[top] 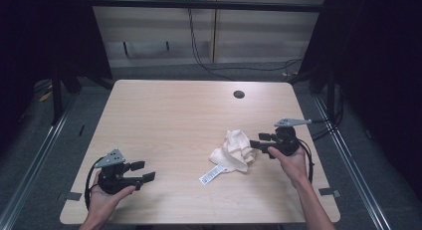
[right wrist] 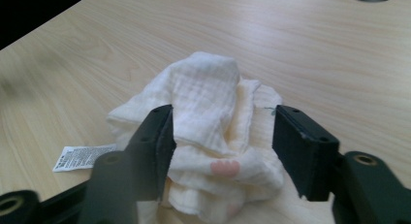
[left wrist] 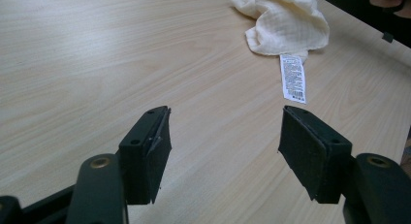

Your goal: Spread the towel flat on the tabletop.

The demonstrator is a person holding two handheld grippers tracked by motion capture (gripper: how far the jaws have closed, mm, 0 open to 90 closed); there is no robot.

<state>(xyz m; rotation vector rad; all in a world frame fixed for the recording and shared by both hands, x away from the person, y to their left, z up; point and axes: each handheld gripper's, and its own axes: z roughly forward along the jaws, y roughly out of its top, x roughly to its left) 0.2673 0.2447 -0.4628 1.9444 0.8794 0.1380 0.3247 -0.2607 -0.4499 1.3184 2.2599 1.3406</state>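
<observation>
A crumpled cream cloth [top: 233,151] lies on the wooden table [top: 174,120], right of centre, with a white care label [top: 211,174] sticking out at its near left. My right gripper [top: 260,142] is open at the cloth's right edge. In the right gripper view its jaws stand apart on either side of the bunched cloth [right wrist: 213,132], which has a pink mark low down. My left gripper [top: 143,171] rests open near the front left of the table, far from the cloth. In the left gripper view the cloth [left wrist: 286,21] and label [left wrist: 293,77] lie beyond its spread jaws.
A round cable hole [top: 239,94] sits in the table near its far edge. Black cables run across the floor behind the table. Metal frame rails stand to the left and right of the table.
</observation>
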